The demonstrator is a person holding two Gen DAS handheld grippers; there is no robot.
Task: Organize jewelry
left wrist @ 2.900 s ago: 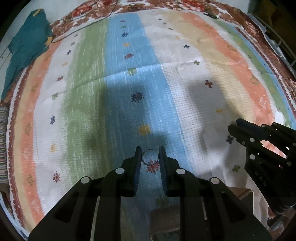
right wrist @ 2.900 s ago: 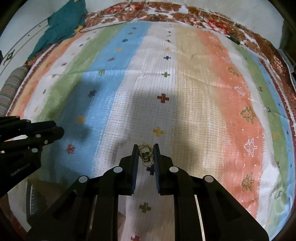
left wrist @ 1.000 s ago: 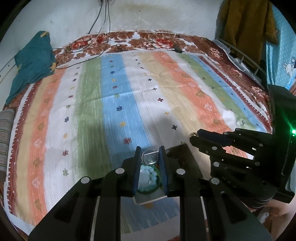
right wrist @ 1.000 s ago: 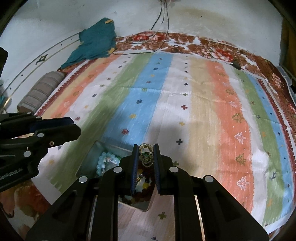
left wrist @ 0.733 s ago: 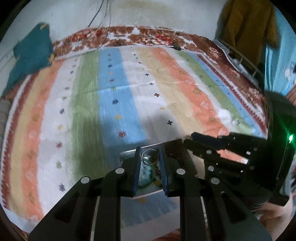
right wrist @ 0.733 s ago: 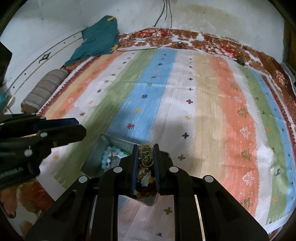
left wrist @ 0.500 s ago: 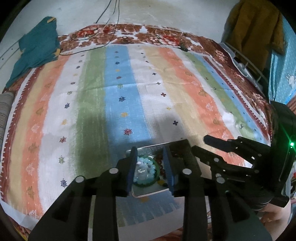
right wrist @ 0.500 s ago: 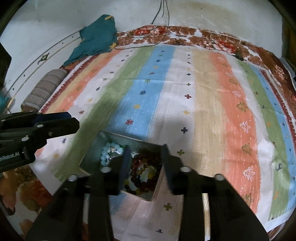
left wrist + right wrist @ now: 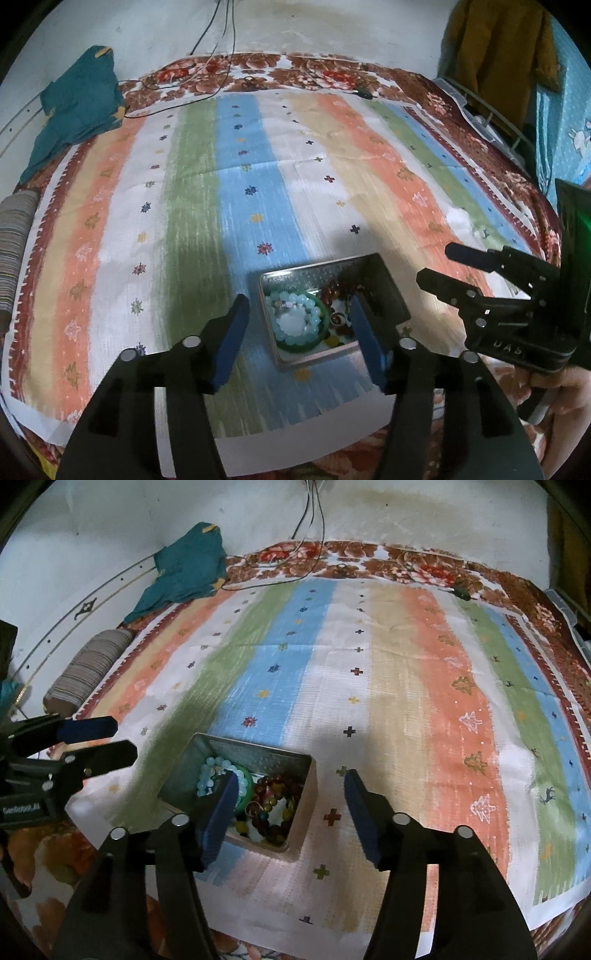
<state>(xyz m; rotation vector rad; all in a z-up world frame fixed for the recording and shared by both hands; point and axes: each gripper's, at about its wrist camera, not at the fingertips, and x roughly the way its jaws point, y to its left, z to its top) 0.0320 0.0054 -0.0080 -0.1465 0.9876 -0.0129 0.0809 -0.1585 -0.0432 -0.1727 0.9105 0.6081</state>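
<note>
Striped bedspread [image 9: 207, 206] carries a metal tin [image 9: 295, 760] of slippery light bead bracelets [image 9: 295, 321], best pinched across strands; left gripper [image 9: 299, 345] and right gripper [image 9: 291, 812] gape wide, empty.

Dim, uneven indoor light; strong fisheye bending, black corners. Soft tool shadows on striped woven bedspread [image 9: 258, 177] around near metal jewellery tin [image 9: 258, 760]. Slight motion blur, left view. Green glow far right edge.

A striped cloth [image 9: 229, 192] is covering the bed; a teal garment [image 9: 74, 107] is lying upper left, beside a striped bolster [image 9: 88, 668], cables [image 9: 314, 502] hanging above.
</note>
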